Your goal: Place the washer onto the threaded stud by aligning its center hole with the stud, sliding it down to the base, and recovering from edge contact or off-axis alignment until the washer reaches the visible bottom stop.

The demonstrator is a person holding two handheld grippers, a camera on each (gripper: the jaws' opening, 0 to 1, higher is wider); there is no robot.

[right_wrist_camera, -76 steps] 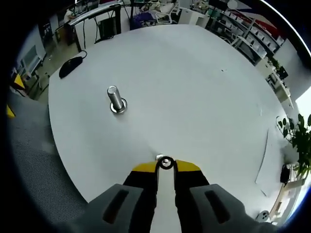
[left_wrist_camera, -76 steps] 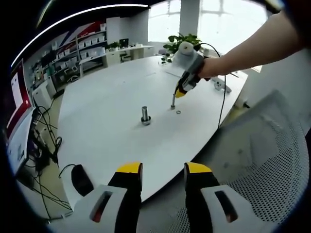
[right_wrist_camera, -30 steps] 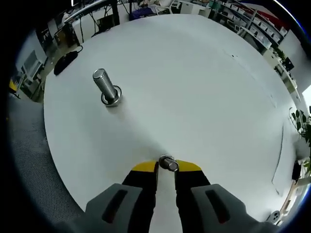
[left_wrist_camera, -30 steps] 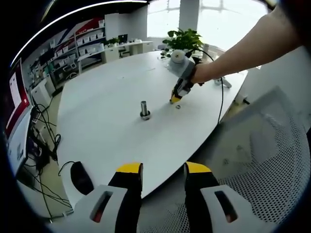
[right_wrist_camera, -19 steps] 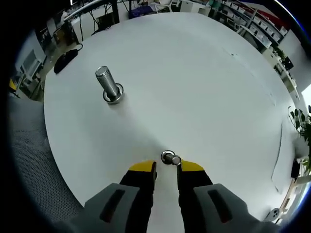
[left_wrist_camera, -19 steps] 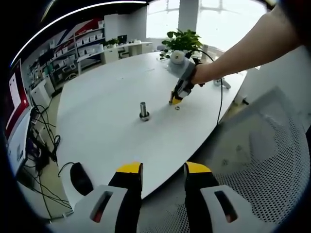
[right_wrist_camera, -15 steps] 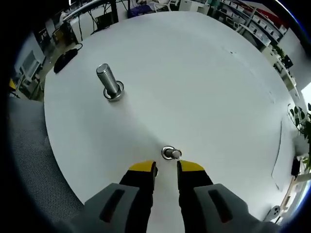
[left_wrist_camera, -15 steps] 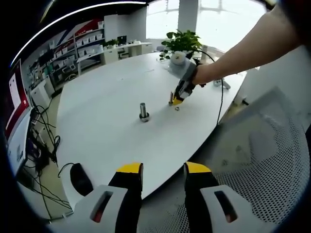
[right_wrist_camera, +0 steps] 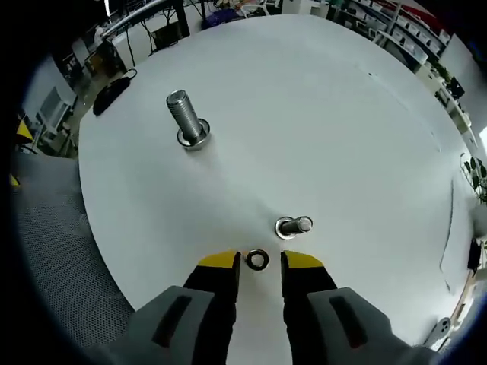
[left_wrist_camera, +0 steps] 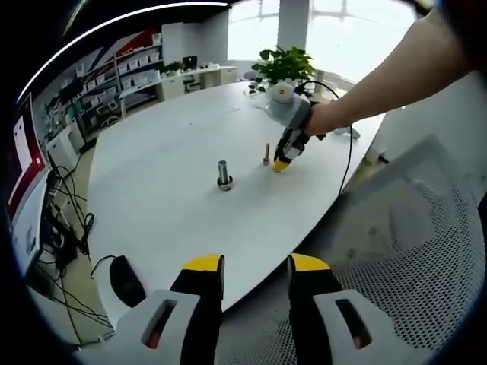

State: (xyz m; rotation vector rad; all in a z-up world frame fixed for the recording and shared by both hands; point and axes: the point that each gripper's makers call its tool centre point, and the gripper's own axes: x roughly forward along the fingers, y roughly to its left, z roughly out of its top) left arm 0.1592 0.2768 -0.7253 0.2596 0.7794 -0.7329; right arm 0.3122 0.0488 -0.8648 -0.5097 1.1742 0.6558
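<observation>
the washer (right_wrist_camera: pixel 257 259) lies flat on the white table (right_wrist_camera: pixel 342 129), its hole facing up, right between the yellow tips of the right gripper (right_wrist_camera: pixel 257 261). the jaws stand spread, one on either side of the ring, not pinching it. from the left gripper view the right gripper (left_wrist_camera: pixel 281 164) has its tips down at the table surface, and the washer itself is too small to make out there.

just beyond the washer, a little to the right in the right gripper view, stands the small threaded stud (right_wrist_camera: pixel 294 226), upright, its long axis rising from the table, with what looks like a ring at its base. so the coming move, as i judge it, is close, lift and carry a short way forward and rightward, then turn the hole level over the stud top.

farther off to the left stands a bigger bolt (right_wrist_camera: pixel 187 120), also upright.

the left gripper (left_wrist_camera: pixel 255 266) hangs spread and empty off the near table edge, well apart from both, so the right one is the nearer.
</observation>
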